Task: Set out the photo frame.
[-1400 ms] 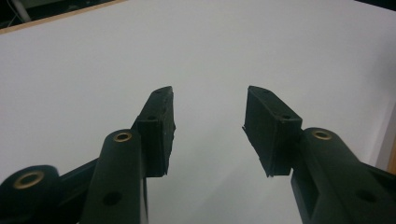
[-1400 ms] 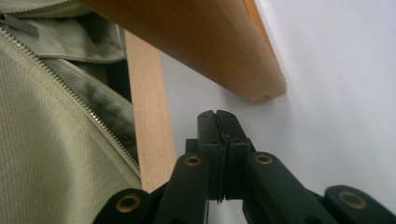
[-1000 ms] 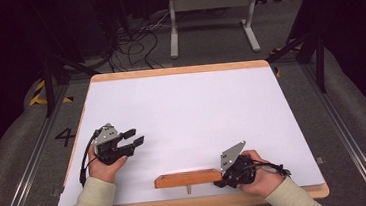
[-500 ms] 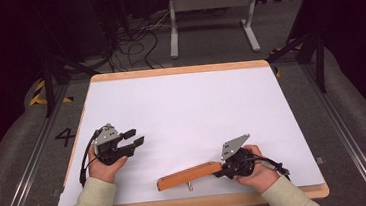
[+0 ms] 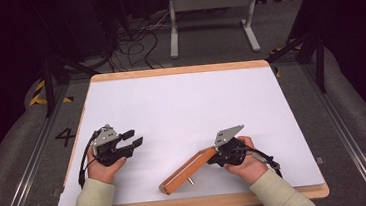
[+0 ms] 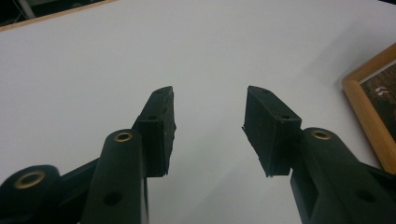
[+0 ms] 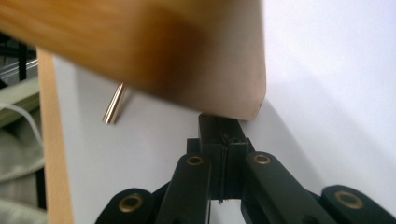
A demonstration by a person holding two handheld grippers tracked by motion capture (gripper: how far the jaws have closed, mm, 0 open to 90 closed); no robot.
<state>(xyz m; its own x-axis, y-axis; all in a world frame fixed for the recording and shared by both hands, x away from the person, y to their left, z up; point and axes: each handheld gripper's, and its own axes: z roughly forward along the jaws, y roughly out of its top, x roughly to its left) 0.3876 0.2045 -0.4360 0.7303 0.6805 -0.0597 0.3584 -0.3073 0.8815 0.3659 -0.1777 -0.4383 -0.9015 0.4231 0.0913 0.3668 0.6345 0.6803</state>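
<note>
A long wooden bar [image 5: 187, 172] lies slanted on the white table [image 5: 181, 103] near the front edge, with a small metal pin [image 5: 191, 181] sticking out of its side. My right gripper [image 5: 215, 155] is shut with nothing between its pads, and its tips touch the bar's right end. In the right gripper view the bar's end [image 7: 154, 46] sits just over the tips of my right gripper [image 7: 223, 135], and the pin [image 7: 115, 103] shows at left. My left gripper [image 5: 135, 138] rests at the front left, open and empty; in its own view my left gripper [image 6: 210, 126] frames bare table.
The table has a wooden rim [image 5: 178, 70], which also appears at the right of the left gripper view as the rim [image 6: 369, 116]. Cables and a metal stand [image 5: 210, 10] lie on the floor beyond the far edge. Padded rails flank the table.
The bar has swung from lying along the front edge to a slant, its right end now farther from the edge. The right hand moved with that end. The left hand stayed put.
</note>
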